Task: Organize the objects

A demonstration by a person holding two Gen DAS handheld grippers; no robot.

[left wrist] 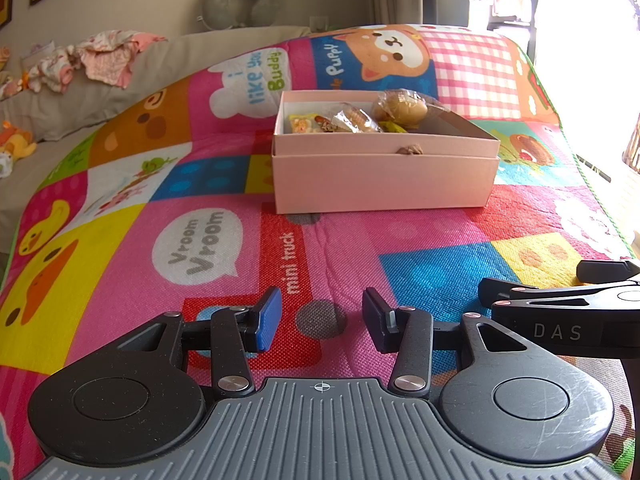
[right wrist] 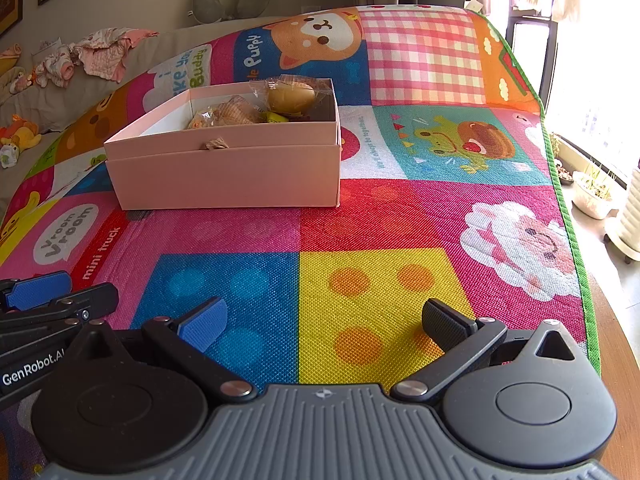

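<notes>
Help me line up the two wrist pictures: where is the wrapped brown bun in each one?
Left wrist: the wrapped brown bun sits upper centre-right, at the far right of the pink box.
Right wrist: the bun sits upper centre-left, in the box's far right corner.
Shared landmark: the small knot on the box's front wall.

A pink box (left wrist: 384, 180) sat open on the colorful play mat (left wrist: 224, 248). Wrapped snacks (left wrist: 352, 120) lay inside it. A round brown bun in clear wrap (left wrist: 400, 110) rested on top, at the box's right end.
</notes>
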